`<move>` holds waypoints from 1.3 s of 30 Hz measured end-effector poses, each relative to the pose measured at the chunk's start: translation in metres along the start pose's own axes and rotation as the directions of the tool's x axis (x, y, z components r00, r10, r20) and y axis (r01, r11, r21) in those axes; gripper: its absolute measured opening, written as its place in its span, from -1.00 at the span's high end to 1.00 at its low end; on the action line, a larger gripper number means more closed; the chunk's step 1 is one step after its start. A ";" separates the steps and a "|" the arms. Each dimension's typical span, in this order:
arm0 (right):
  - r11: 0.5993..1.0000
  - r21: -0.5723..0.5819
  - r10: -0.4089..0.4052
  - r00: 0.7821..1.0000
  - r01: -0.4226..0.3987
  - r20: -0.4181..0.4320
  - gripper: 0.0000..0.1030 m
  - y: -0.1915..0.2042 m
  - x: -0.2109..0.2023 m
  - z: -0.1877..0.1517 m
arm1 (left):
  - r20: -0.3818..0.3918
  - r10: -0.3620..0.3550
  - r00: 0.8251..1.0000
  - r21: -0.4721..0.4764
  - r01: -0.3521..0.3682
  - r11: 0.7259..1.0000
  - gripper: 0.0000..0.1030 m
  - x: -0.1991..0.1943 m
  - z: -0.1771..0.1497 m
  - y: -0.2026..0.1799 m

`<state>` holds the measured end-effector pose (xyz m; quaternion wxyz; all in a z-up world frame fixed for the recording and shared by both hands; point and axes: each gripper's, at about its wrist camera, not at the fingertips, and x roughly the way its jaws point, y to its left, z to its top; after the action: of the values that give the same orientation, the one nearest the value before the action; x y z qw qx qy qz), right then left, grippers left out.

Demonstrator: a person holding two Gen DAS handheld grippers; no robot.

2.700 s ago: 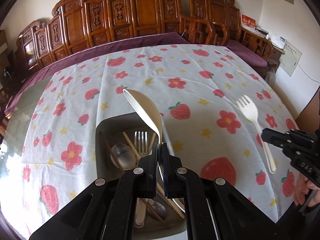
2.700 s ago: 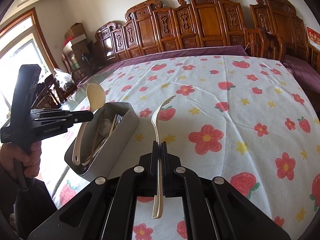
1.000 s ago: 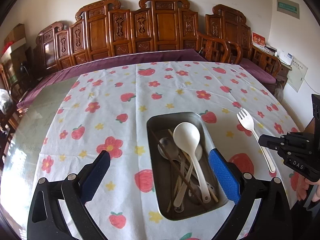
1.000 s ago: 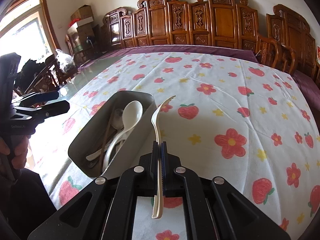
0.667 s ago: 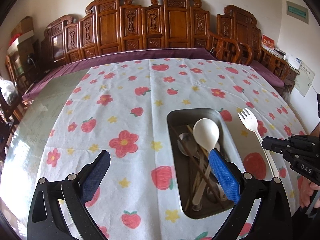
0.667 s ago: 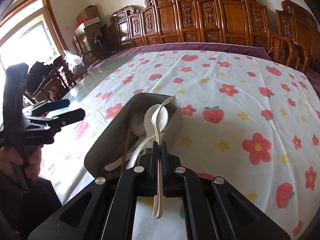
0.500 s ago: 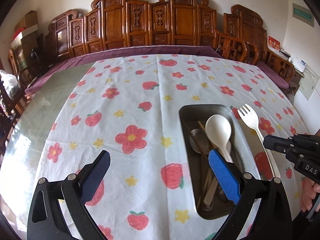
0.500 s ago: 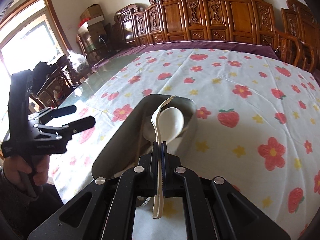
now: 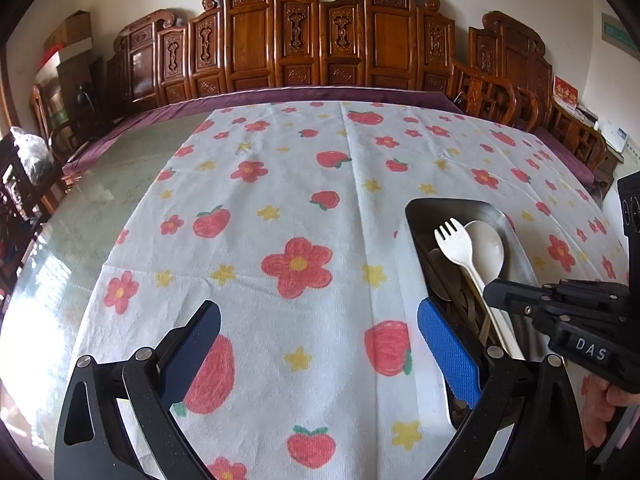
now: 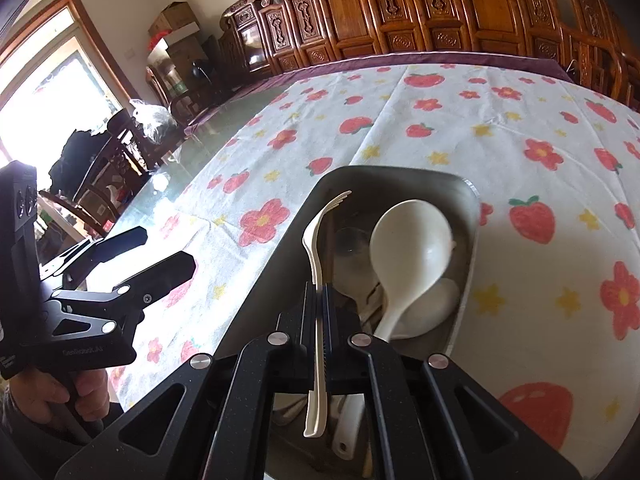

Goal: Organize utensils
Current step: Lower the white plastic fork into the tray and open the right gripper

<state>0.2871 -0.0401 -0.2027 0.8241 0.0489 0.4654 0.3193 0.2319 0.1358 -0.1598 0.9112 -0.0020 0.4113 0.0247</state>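
Note:
My right gripper [image 10: 319,292] is shut on the handle of a white plastic fork [image 10: 314,236] and holds it over the grey metal utensil tray [image 10: 470,216]. The fork's tines point forward, above the tray's inside. In the tray lie a white plastic spoon [image 10: 408,248], a metal spoon and wooden chopsticks. In the left wrist view the fork [image 9: 454,240], the white spoon [image 9: 486,246] and the tray [image 9: 412,216] show at the right, with the right gripper [image 9: 492,294] holding the fork. My left gripper [image 9: 318,332] is open and empty over the tablecloth, left of the tray.
The table carries a white cloth with strawberries and flowers [image 9: 296,264]; bare glass tabletop [image 9: 96,208] lies to the left. Carved wooden chairs [image 9: 312,48] line the far side. The left gripper also shows in the right wrist view [image 10: 160,256].
My left gripper let go of the white spoon into the tray, opened and moved left. My right gripper carried the fork leftward and down over the tray.

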 end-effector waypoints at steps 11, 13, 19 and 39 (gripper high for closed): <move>0.999 0.004 0.036 0.999 -0.036 -0.017 0.86 0.010 0.016 -0.005 | 0.010 0.012 1.000 -0.029 -0.012 1.000 -0.85 -0.003 -0.001 0.008; 0.999 -0.006 0.050 0.999 -0.050 0.000 0.86 0.010 0.012 -0.005 | 0.016 0.012 1.000 -0.037 -0.011 0.999 -0.85 -0.005 -0.001 0.009; 0.999 -0.025 0.046 0.999 -0.046 0.025 0.86 0.006 -0.001 -0.004 | 0.027 0.006 1.000 -0.044 -0.005 0.999 -0.85 -0.007 0.000 0.010; 0.978 -0.052 -0.188 0.958 0.204 0.218 -0.28 -0.027 -0.130 -0.029 | 0.087 -0.059 0.994 0.009 0.058 0.998 -0.85 -0.058 -0.009 -0.043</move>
<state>0.2298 -0.1420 -0.1332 0.8977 0.0058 0.3655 0.2459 0.1891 0.0897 -0.1226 0.9285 -0.0100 0.3711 -0.0034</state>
